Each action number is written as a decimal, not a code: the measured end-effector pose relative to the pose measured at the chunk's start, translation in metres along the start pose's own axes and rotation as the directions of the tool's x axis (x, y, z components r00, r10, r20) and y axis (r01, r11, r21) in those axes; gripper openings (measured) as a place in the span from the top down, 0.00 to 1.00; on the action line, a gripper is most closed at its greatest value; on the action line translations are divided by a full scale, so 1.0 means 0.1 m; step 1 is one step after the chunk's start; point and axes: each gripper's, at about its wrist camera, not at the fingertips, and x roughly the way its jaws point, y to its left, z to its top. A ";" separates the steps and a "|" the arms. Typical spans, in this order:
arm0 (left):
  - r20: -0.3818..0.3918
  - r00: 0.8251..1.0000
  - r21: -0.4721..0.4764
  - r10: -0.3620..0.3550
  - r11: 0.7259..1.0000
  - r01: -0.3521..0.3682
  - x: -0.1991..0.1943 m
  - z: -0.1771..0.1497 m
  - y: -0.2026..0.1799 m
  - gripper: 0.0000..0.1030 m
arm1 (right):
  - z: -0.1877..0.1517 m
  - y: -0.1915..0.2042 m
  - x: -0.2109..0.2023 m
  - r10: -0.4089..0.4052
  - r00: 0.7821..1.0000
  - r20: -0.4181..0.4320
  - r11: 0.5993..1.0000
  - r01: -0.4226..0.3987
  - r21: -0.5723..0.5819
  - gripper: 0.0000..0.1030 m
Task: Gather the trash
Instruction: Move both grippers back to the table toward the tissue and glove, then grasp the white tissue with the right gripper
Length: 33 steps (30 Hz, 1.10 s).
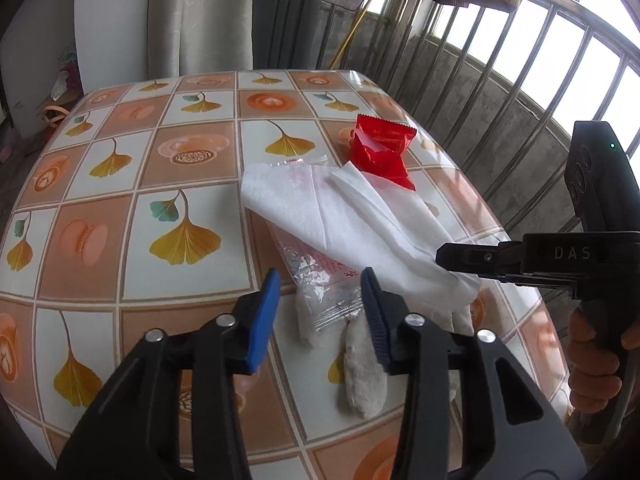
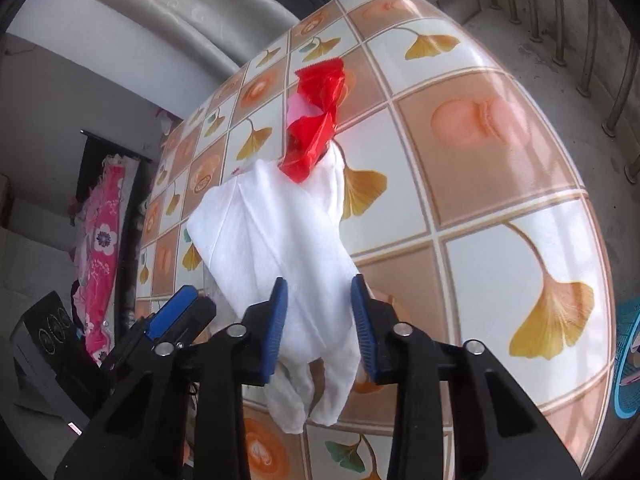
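The right gripper [image 2: 319, 320] fingers pinch a white tissue [image 2: 276, 240] on the tiled surface [image 2: 500, 208]. The left gripper [image 1: 320, 312] fingers straddle a clear wrapper [image 1: 324, 288], released.

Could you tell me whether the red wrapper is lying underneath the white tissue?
No, the red wrapper rests on the far end of the white tissue, partly overlapping it.

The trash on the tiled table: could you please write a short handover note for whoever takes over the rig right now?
Left gripper: open, with the clear wrapper between its pads but not gripped.
Right gripper: shut on the near edge of the white tissue.
Red wrapper: on the table, at the tissue's far end.
Pale crumpled pieces: lying near the clear wrapper.
Done: nothing is off the table yet.
Left: grip the clear wrapper, lift both items away, then collect the red wrapper and the pieces.
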 end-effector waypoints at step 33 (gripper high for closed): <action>-0.058 0.996 -0.046 -0.072 0.997 0.069 -1.31 -1.35 0.07 0.95 | -1.75 -0.13 -0.93 0.041 0.998 0.048 0.999 -0.040 -0.033 0.94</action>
